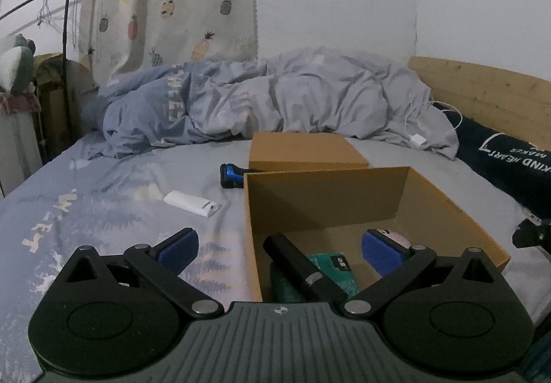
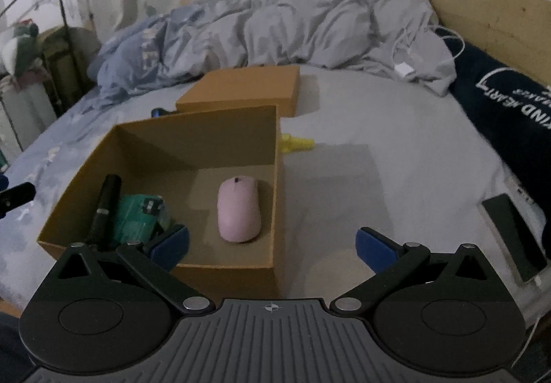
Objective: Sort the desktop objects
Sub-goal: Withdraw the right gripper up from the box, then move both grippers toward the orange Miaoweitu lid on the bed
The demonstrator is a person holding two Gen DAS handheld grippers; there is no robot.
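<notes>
An open brown cardboard box (image 2: 279, 176) (image 1: 458, 210) sits on the bed. Inside lie a pink mouse (image 2: 238, 209), a black cylinder (image 2: 105, 207) (image 1: 299, 269) and a green packet (image 2: 137, 216) (image 1: 339, 274). My right gripper (image 2: 272, 245) is open above the box's near right corner, nothing between its fingers. My left gripper (image 1: 280, 248) is open over the box's left wall, empty. On the sheet left of the box lie a white rectangular device (image 1: 191, 204) and a blue and black object (image 1: 232, 176). A yellow object (image 2: 296, 143) lies right of the box.
The box lid (image 1: 306, 148) (image 2: 241, 90) lies behind the box. A rumpled grey duvet (image 1: 275, 97) fills the back of the bed. A dark pillow (image 2: 499, 100), a white charger with cable (image 2: 404, 68) and a black phone (image 2: 515, 236) lie at right, by the wooden headboard (image 1: 489, 90).
</notes>
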